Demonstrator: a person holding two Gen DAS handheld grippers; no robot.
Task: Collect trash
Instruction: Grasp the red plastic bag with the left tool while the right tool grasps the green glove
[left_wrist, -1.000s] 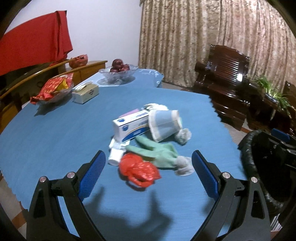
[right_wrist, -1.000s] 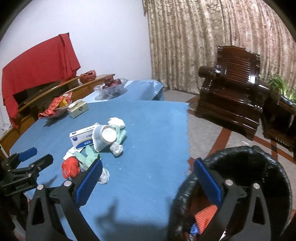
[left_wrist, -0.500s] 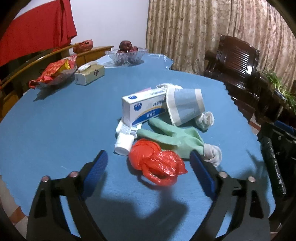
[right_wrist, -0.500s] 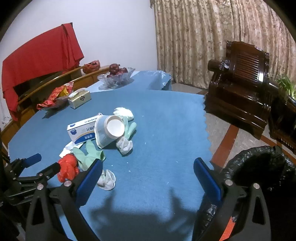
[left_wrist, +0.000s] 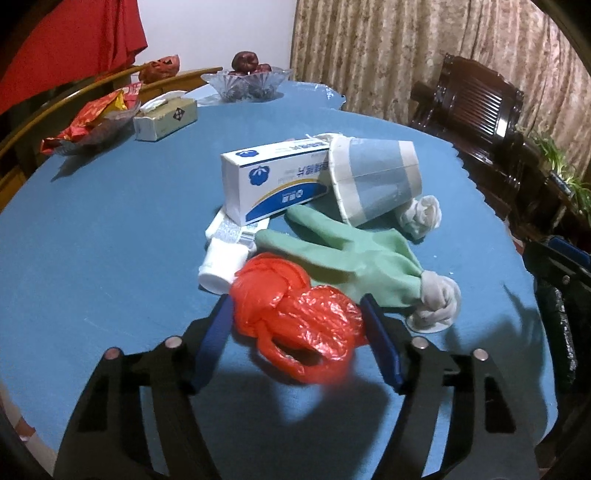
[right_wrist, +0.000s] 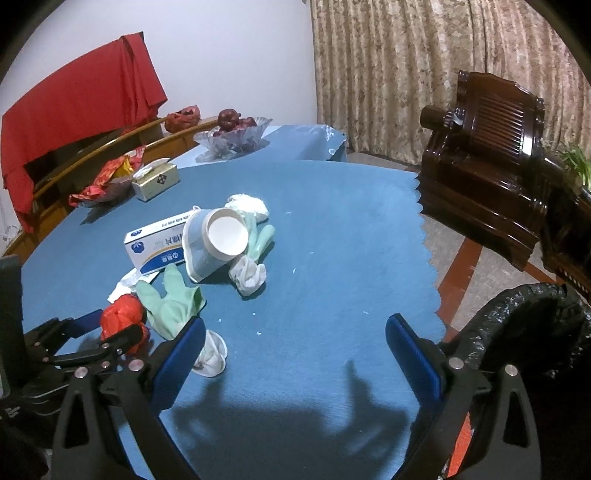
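A pile of trash lies on the blue table (left_wrist: 92, 229): a crumpled red plastic bag (left_wrist: 295, 310), a green rubber glove (left_wrist: 354, 254), a blue paper cup (left_wrist: 376, 181) on its side, a white-and-blue box (left_wrist: 273, 181), a small white bottle (left_wrist: 221, 262) and tissue wads (left_wrist: 439, 295). My left gripper (left_wrist: 297, 321) has its blue pads on both sides of the red bag, closed in against it. In the right wrist view the left gripper (right_wrist: 110, 328) sits at the red bag (right_wrist: 122, 317). My right gripper (right_wrist: 295, 350) is open and empty above the table's near edge.
A black-lined trash bin (right_wrist: 524, 332) stands off the table's right edge. At the back left are a tissue box (left_wrist: 166, 118), a snack dish (left_wrist: 92, 122) and a fruit bowl (left_wrist: 247, 79). A dark wooden armchair (right_wrist: 491, 177) stands to the right.
My left gripper moved forward and down to the red bag and narrowed from wide open onto it. My right gripper swung left, from over the bin to over the table.
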